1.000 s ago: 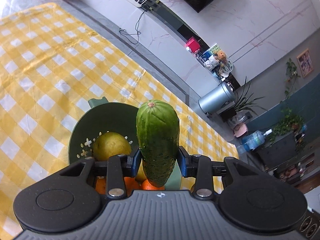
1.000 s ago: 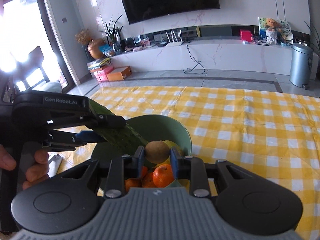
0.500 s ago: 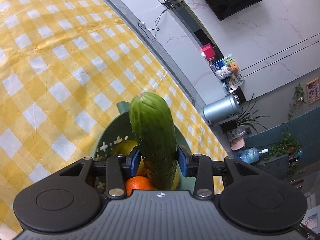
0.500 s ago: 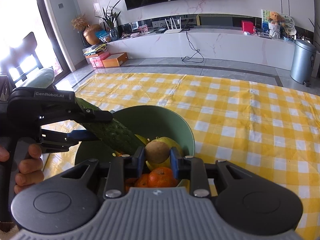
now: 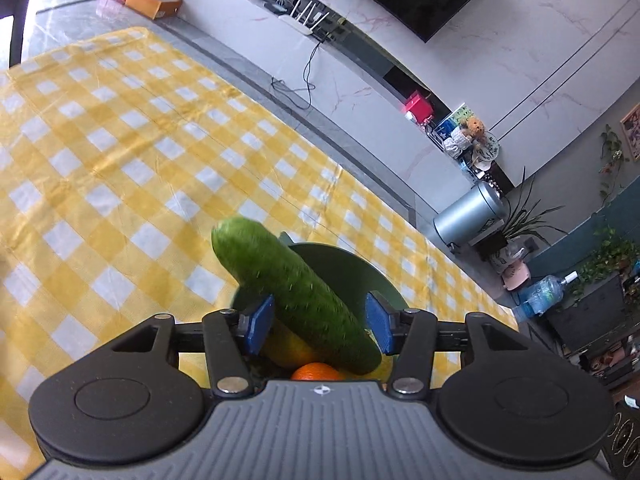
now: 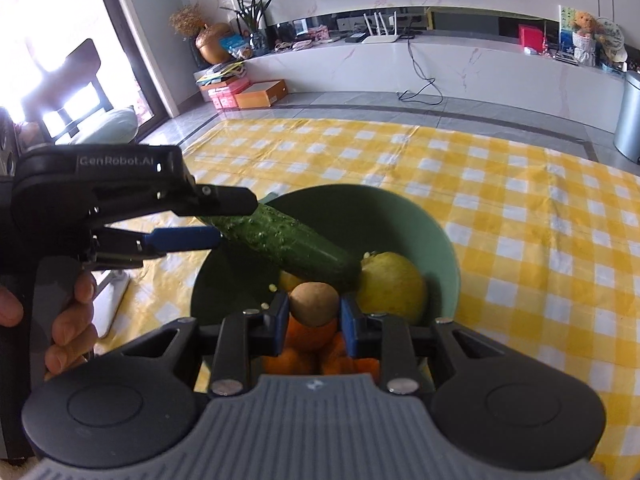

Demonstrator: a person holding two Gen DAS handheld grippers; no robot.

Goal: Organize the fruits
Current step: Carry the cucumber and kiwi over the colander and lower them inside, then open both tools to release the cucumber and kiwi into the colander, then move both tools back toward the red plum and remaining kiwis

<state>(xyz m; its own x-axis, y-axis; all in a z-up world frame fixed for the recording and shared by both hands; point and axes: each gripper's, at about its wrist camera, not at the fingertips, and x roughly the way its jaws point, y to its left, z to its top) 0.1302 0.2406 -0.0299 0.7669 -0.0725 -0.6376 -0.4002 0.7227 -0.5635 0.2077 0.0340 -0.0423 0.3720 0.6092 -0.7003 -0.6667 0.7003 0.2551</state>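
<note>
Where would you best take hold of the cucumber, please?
Grip the cucumber across its raised upper half, coming from above the bowl. It lies tilted, lower end wedged against the lemon beside the right claw, so only that upper stretch seems easy to reach.

Both wrist cams overlook bowl (image 5: 344, 268).

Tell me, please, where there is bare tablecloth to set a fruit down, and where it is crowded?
Free: the checked tablecloth to the right of the green bowl and beyond its far rim toward the floor. Crowded: the bowl itself, where the cucumber leans among the lemon and oranges, with the left tool open and the right tool gripping the kiwi.
</note>
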